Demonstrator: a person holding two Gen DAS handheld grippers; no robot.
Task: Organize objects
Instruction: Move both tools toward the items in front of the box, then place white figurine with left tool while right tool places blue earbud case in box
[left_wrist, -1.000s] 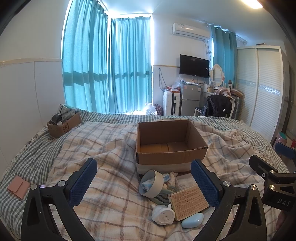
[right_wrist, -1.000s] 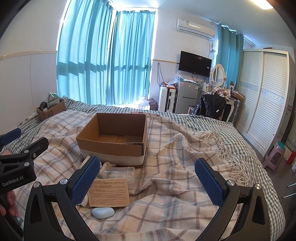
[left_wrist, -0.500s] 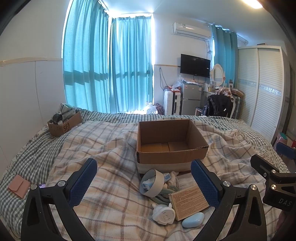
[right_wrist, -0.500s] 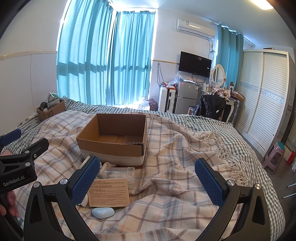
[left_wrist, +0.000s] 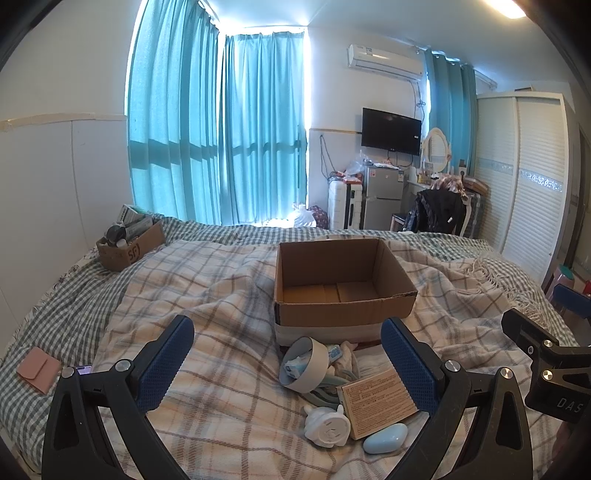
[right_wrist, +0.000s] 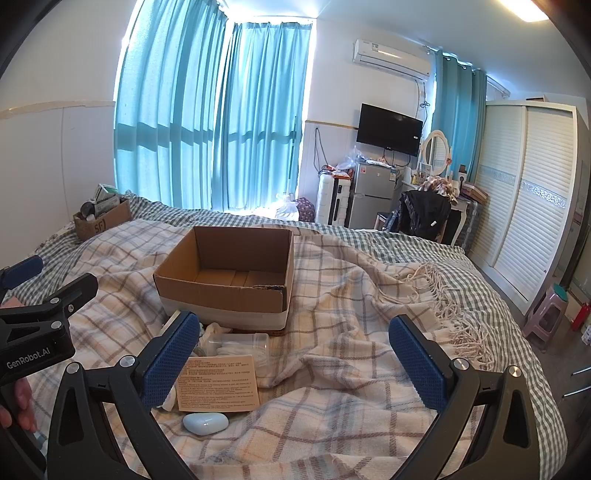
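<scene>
An open, empty cardboard box (left_wrist: 343, 280) (right_wrist: 229, 277) stands on the plaid blanket. In front of it lies a small pile: a white tape roll (left_wrist: 306, 363), a flat tan box with printed text (left_wrist: 376, 400) (right_wrist: 218, 382), a white round pig-shaped toy (left_wrist: 327, 426), a pale blue oval case (left_wrist: 386, 437) (right_wrist: 205, 422) and a clear plastic container (right_wrist: 240, 343). My left gripper (left_wrist: 288, 363) is open and empty, held above the pile. My right gripper (right_wrist: 291, 360) is open and empty, to the right of the pile.
A small cardboard box full of items (left_wrist: 129, 243) sits at the bed's far left. A pink wallet (left_wrist: 38, 373) and a phone (left_wrist: 83, 369) lie at the left edge. A fringed blanket edge (right_wrist: 454, 306) lies right. A wardrobe (right_wrist: 532, 221) and a stool (right_wrist: 546, 317) stand beyond.
</scene>
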